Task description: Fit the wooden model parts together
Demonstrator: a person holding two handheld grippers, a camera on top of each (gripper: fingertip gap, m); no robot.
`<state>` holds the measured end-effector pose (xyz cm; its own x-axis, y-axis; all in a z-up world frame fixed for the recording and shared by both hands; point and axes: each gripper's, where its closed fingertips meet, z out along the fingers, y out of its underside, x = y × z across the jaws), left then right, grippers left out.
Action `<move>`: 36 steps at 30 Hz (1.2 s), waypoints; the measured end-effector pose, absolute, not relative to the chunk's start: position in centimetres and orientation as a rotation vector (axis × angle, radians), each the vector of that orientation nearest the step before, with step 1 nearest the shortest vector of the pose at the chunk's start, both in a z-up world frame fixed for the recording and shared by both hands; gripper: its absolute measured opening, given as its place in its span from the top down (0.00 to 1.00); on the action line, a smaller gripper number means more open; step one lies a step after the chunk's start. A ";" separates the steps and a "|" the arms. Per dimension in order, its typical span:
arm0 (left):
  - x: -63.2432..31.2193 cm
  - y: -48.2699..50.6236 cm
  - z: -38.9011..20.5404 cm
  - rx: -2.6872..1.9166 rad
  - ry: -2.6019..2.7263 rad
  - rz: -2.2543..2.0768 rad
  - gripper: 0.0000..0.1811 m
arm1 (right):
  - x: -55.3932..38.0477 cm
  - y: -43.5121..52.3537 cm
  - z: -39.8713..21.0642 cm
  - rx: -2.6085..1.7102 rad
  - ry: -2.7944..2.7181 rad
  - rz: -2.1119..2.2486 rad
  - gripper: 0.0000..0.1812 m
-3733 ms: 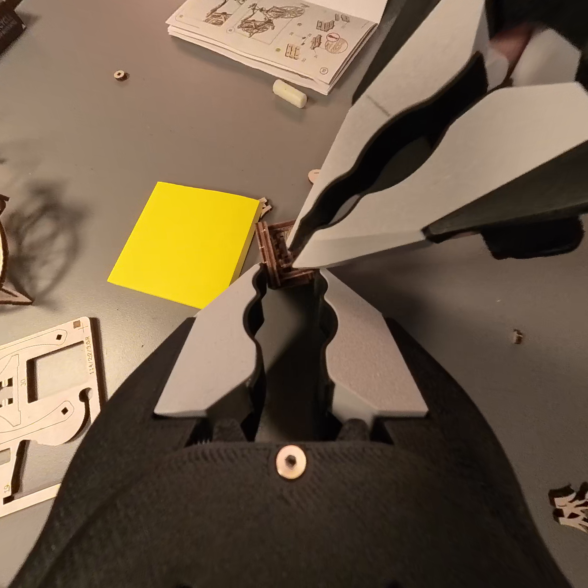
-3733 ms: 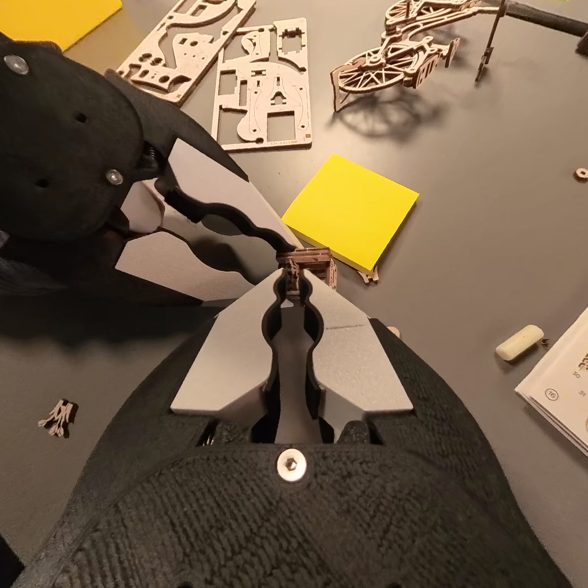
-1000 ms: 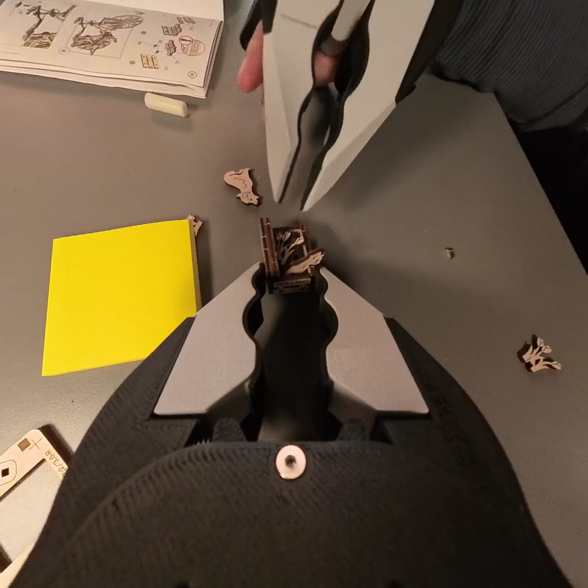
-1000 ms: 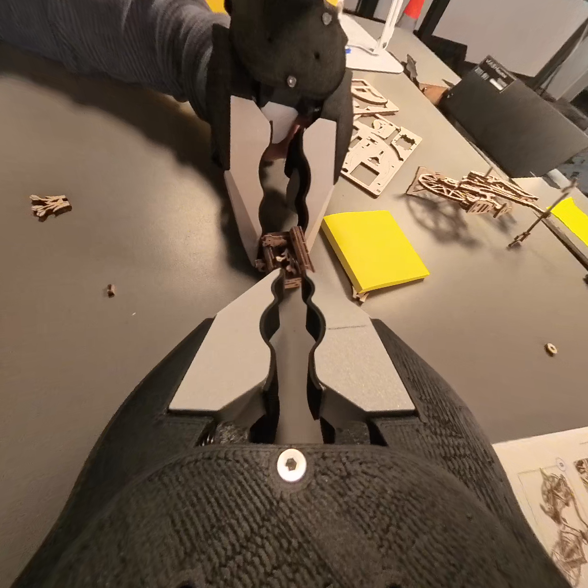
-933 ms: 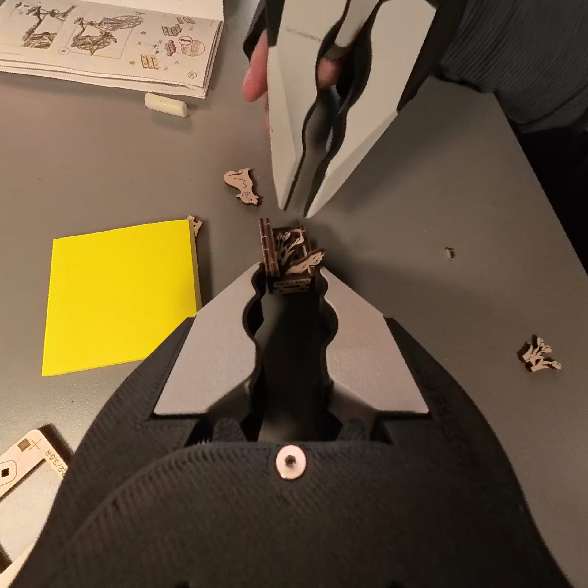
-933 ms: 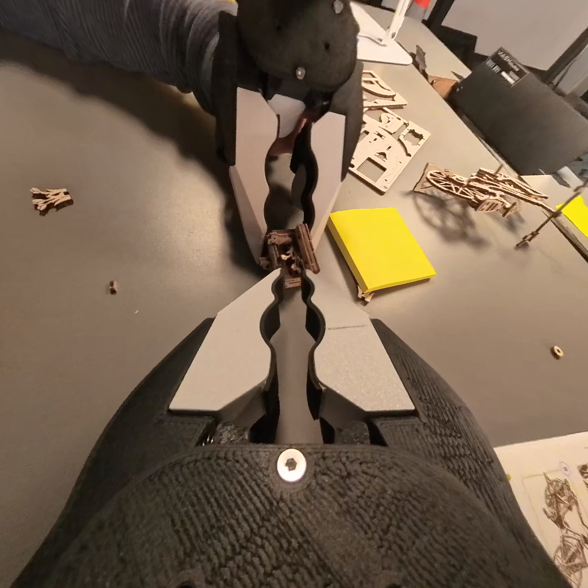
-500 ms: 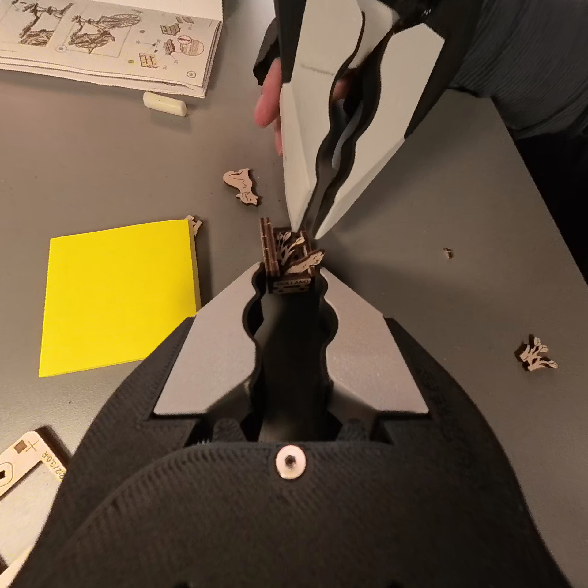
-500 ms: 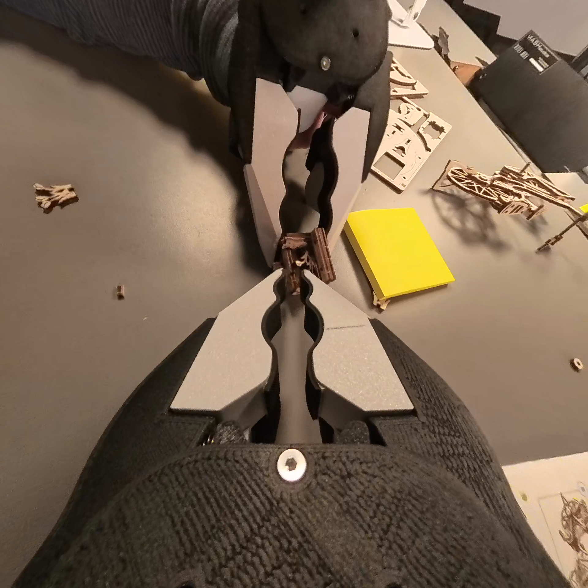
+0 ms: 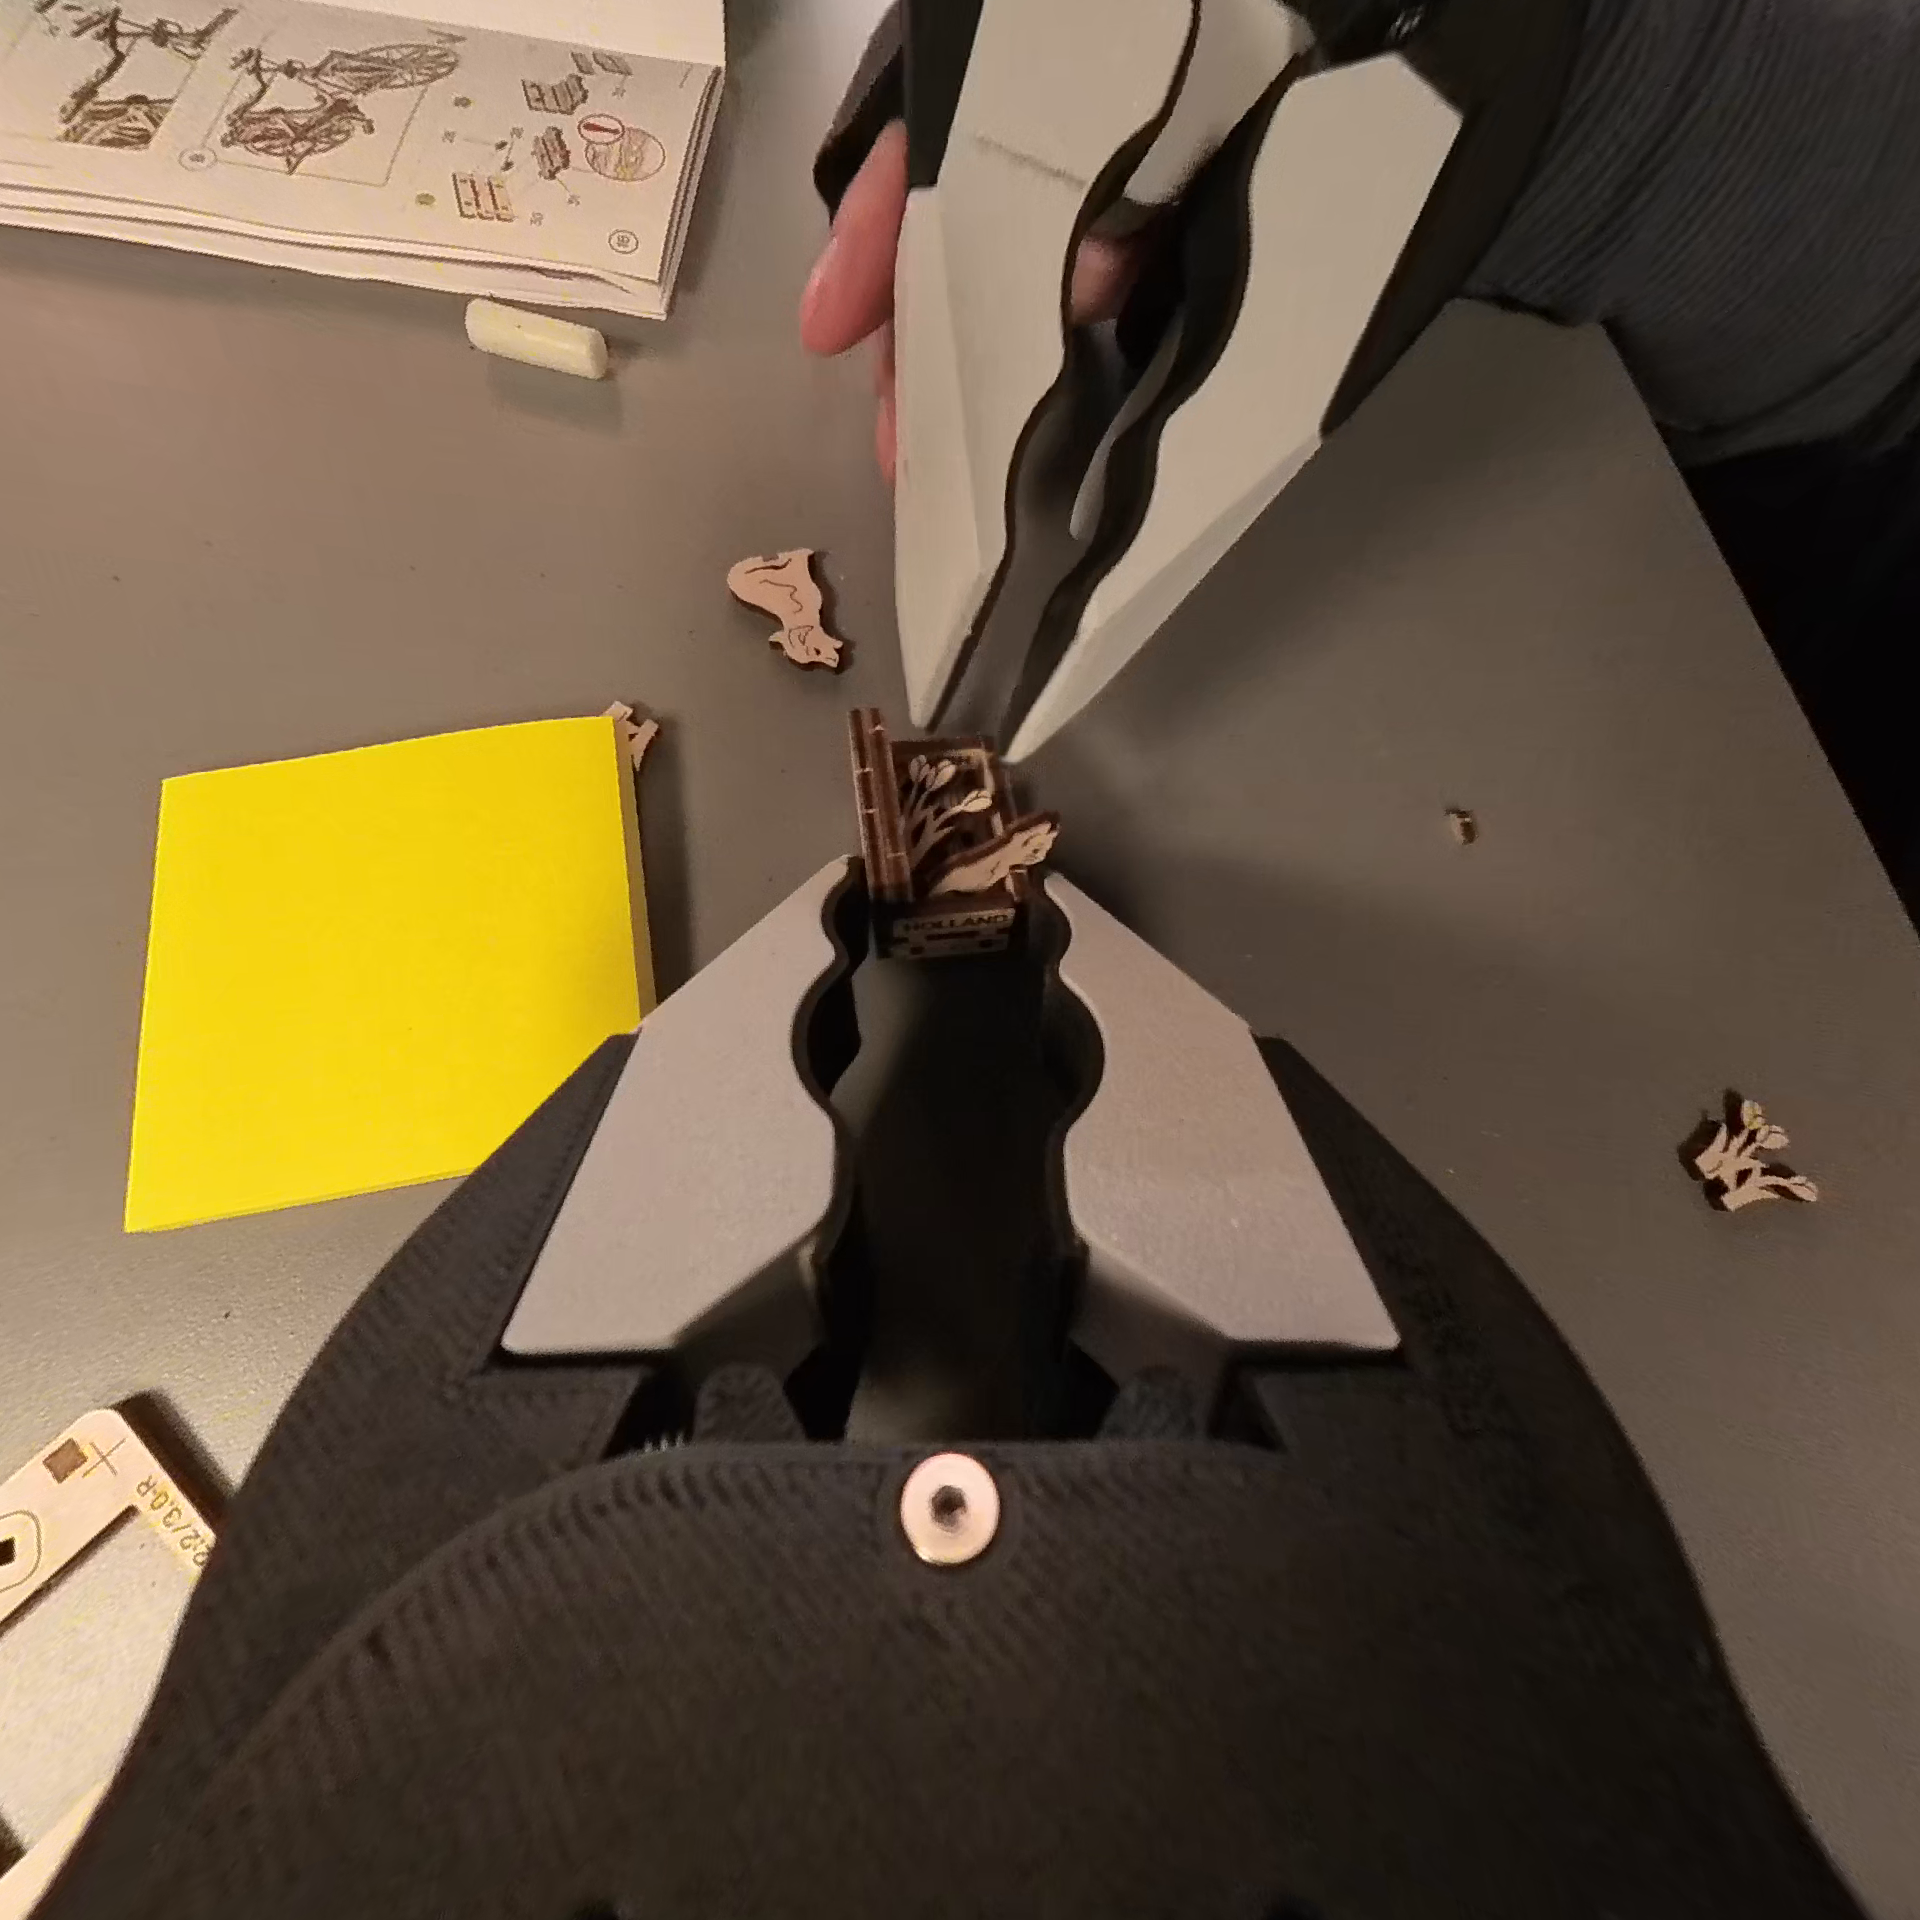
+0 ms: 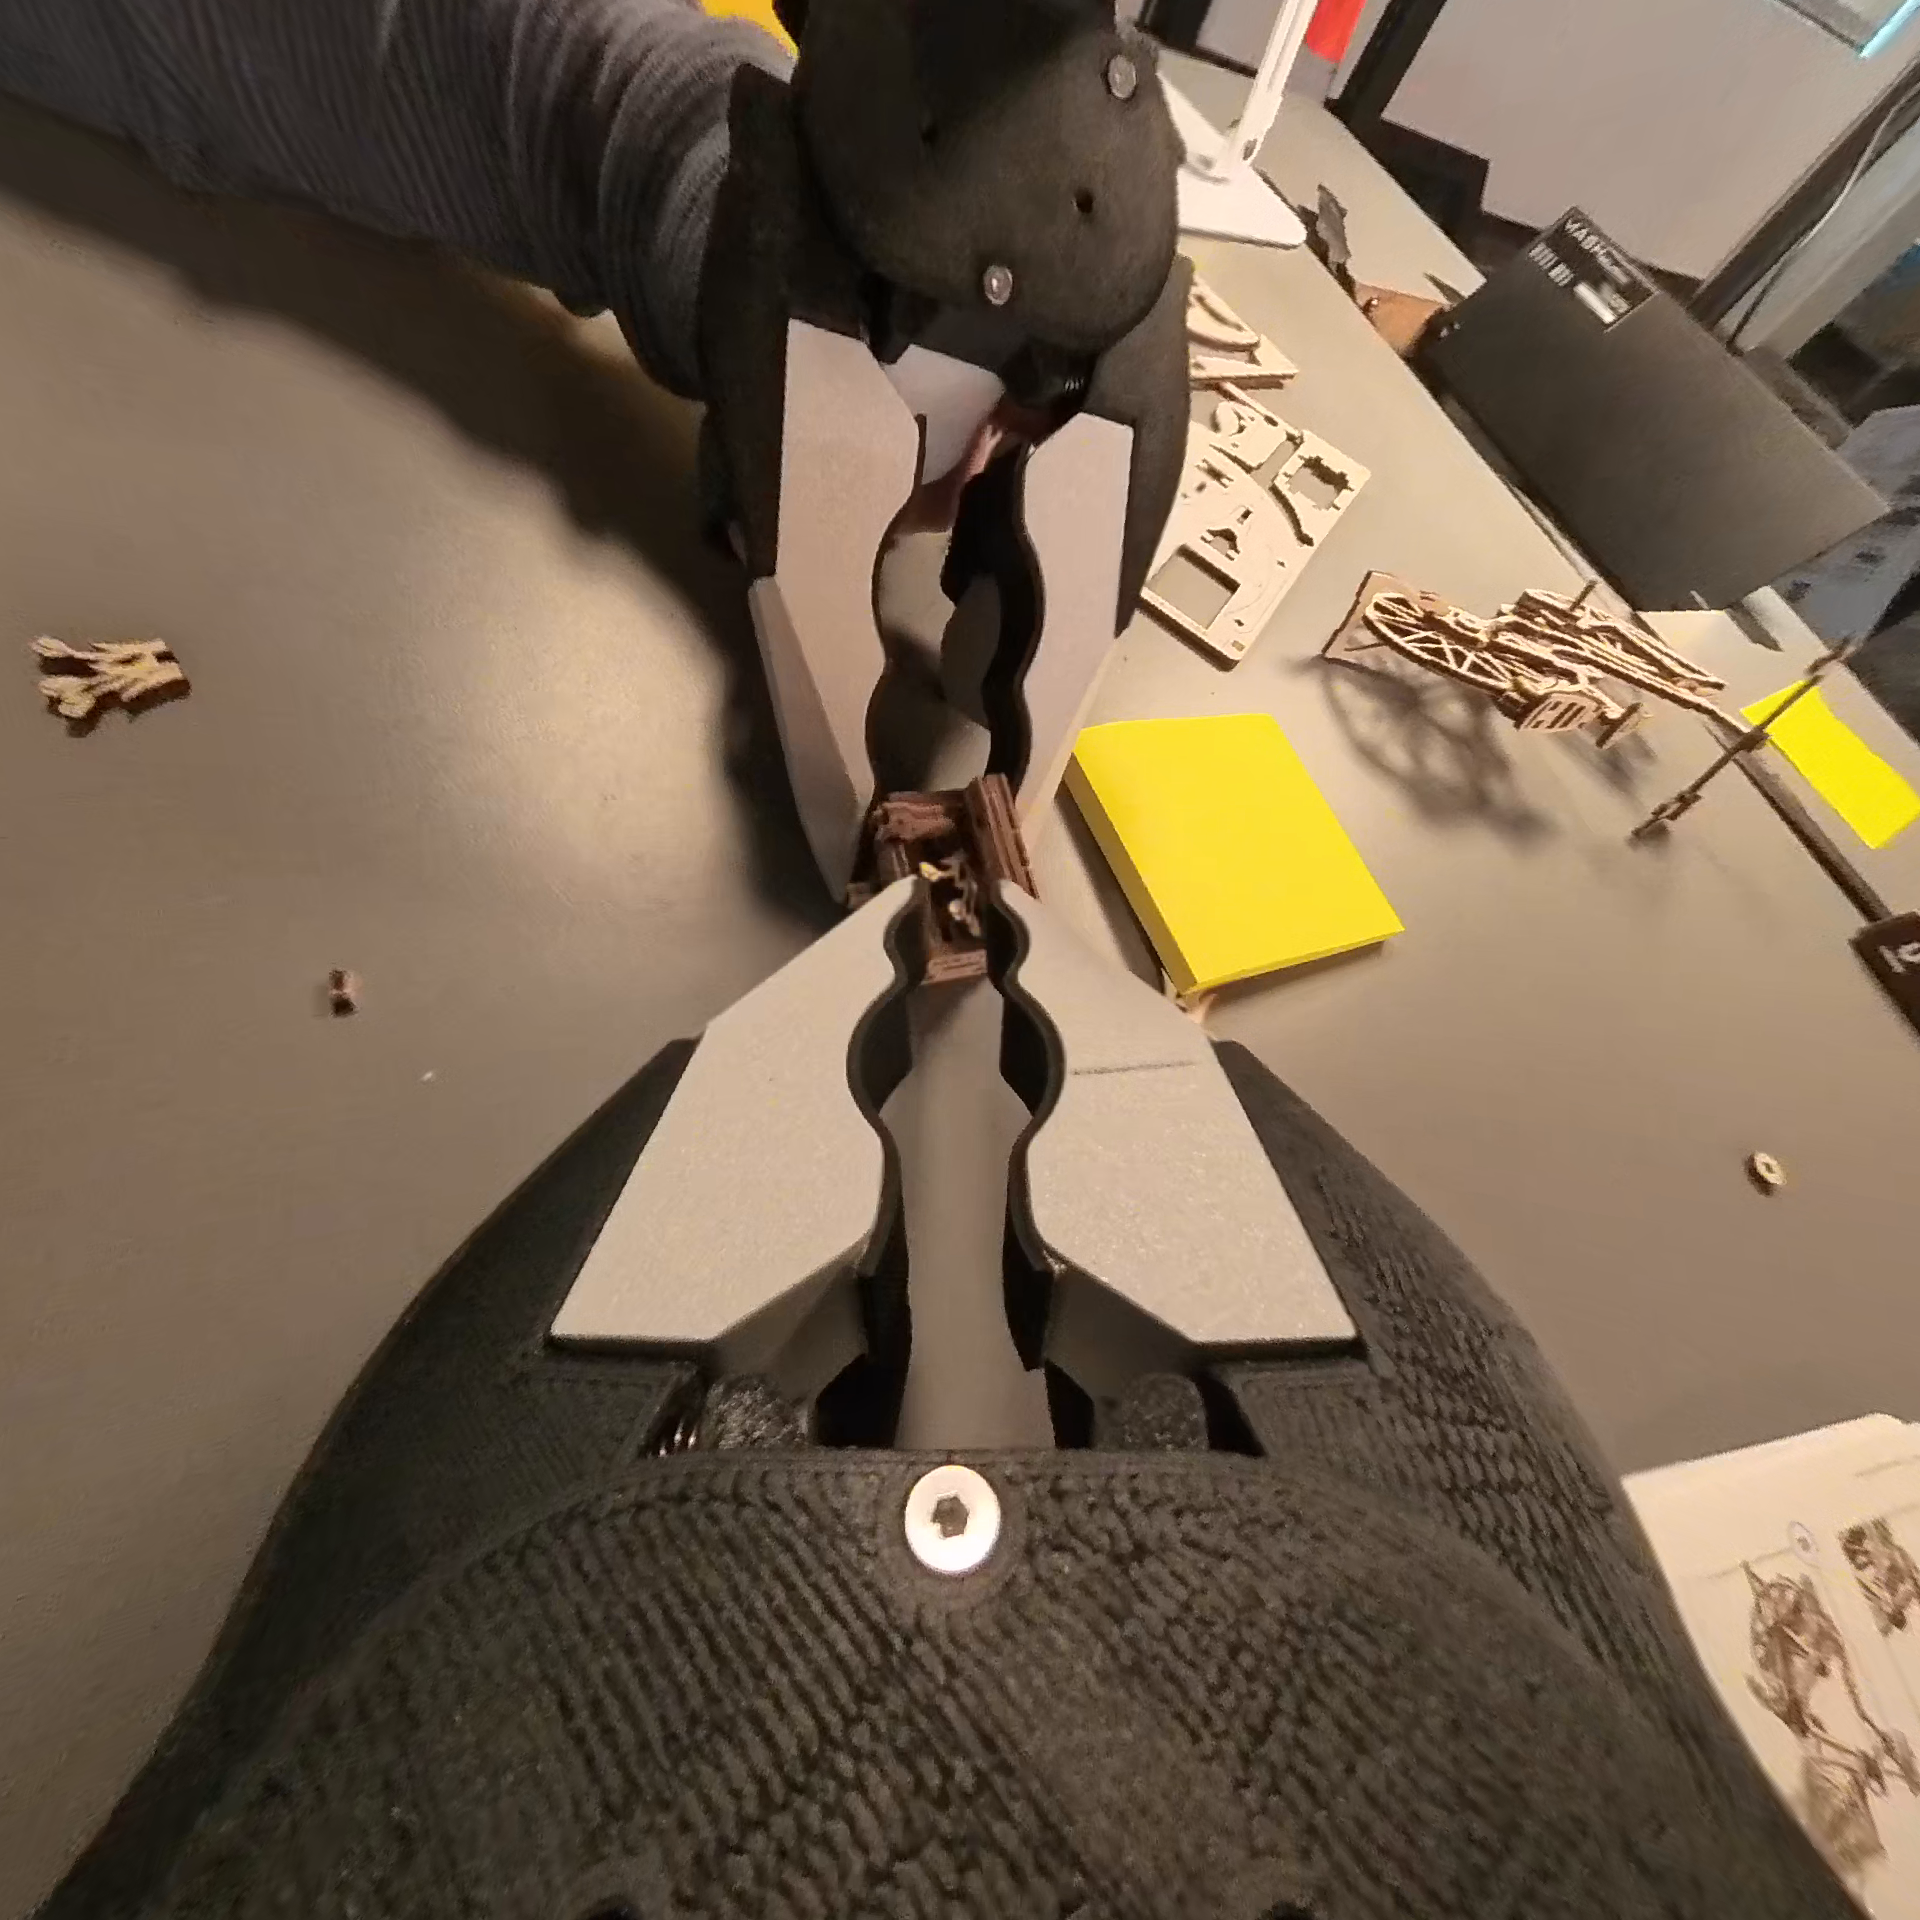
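My left gripper (image 9: 940, 894) is shut on a small dark wooden box model (image 9: 940, 831) with pale flower and animal cut-outs, holding it by its near end just above the grey table. It also shows in the right wrist view (image 10: 925, 831). My right gripper (image 10: 951, 904) is shut on a small dark wooden part (image 10: 951, 951). Its tips are at the far end of the box, seen from above in the left wrist view (image 9: 966, 732). That view hides the small part.
A yellow note pad (image 9: 384, 966) lies left of the box. An instruction booklet (image 9: 343, 145), a white peg (image 9: 535, 338) and loose cut-outs (image 9: 790, 613) (image 9: 1751, 1169) lie around. Part sheets (image 10: 1247, 540), a wooden bicycle model (image 10: 1507, 655) and a black box (image 10: 1642, 436) stand beyond. The table edge (image 9: 1714, 582) runs at right. My two grippers' fingertips are within a few centimetres of each other.
My right gripper had pulled back from the box. Over the last second it has come down to the box's far end with its small part. My left gripper has held still.
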<state>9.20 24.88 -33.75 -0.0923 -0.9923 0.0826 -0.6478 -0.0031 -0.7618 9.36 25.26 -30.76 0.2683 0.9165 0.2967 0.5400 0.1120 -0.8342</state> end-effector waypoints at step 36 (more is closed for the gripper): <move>9.2 24.8 -33.8 -1.689 1.788 -0.915 0.84 | 9.6 25.8 -31.4 -1.437 -1.472 0.238 0.97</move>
